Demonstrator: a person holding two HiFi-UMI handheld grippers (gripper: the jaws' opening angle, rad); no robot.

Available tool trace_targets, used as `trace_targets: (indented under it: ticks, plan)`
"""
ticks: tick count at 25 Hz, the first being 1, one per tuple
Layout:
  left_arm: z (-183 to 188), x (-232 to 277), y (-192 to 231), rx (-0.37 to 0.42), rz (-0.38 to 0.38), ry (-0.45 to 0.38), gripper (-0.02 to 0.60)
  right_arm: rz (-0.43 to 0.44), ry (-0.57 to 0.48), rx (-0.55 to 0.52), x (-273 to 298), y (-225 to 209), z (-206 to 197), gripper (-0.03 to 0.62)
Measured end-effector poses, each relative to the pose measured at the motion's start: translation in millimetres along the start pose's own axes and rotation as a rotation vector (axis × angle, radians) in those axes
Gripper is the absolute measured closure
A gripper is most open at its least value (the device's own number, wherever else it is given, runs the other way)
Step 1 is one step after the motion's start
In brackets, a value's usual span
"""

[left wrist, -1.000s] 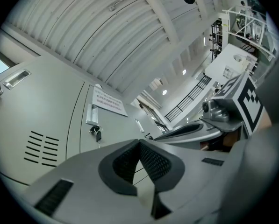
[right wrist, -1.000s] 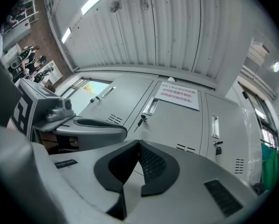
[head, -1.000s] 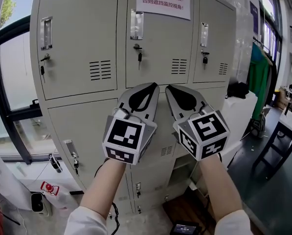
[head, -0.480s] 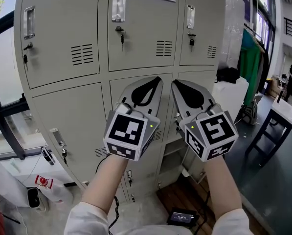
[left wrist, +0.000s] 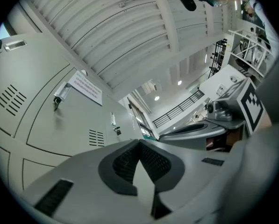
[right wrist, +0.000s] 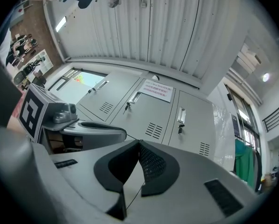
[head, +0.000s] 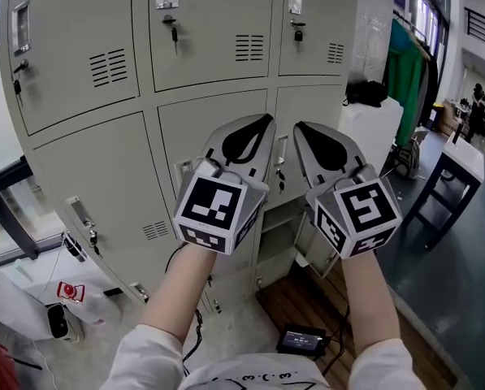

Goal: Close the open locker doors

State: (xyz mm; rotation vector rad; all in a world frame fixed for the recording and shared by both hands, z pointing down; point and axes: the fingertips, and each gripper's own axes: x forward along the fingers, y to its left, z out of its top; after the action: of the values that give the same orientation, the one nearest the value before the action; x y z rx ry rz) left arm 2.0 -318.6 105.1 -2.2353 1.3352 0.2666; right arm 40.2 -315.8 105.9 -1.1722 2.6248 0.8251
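A bank of grey lockers (head: 201, 128) fills the head view. Its upper doors (head: 214, 31) lie flush, with keys hanging in the locks. Low in the bank, behind and under my grippers, one compartment (head: 279, 238) stands open and its shelf shows; the door is partly hidden by my right gripper. My left gripper (head: 262, 119) and right gripper (head: 300, 125) are side by side in front of the middle row, pointing up at the doors, both shut and empty. The left gripper view (left wrist: 139, 141) and the right gripper view (right wrist: 139, 142) show the pads meeting with nothing between them.
A green garment (head: 404, 63) and a black bag (head: 368, 92) hang right of the lockers. A dark table (head: 461, 173) stands at the far right. On the floor lie a small screen device (head: 300, 340), cables and a white box (head: 63, 292). A paper notice (right wrist: 157, 90) is stuck on an upper door.
Both grippers have sunk together along the locker front, still shut and side by side. The upper doors and the paper notice have slid up out of the head view; more floor shows.
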Motion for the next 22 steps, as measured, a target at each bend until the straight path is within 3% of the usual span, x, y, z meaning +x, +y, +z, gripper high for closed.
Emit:
trace_targets:
  ticks: [12,22]
  plan:
    - [-41,3,-80,-0.104,-0.118,0.046,0.565,-0.05,0.063,0.031,-64,-16,-41,0.576]
    - [-63,-3,-120,-0.157,-0.127,0.066,0.565,-0.051,0.11,0.061,-101,-14,-70,0.576]
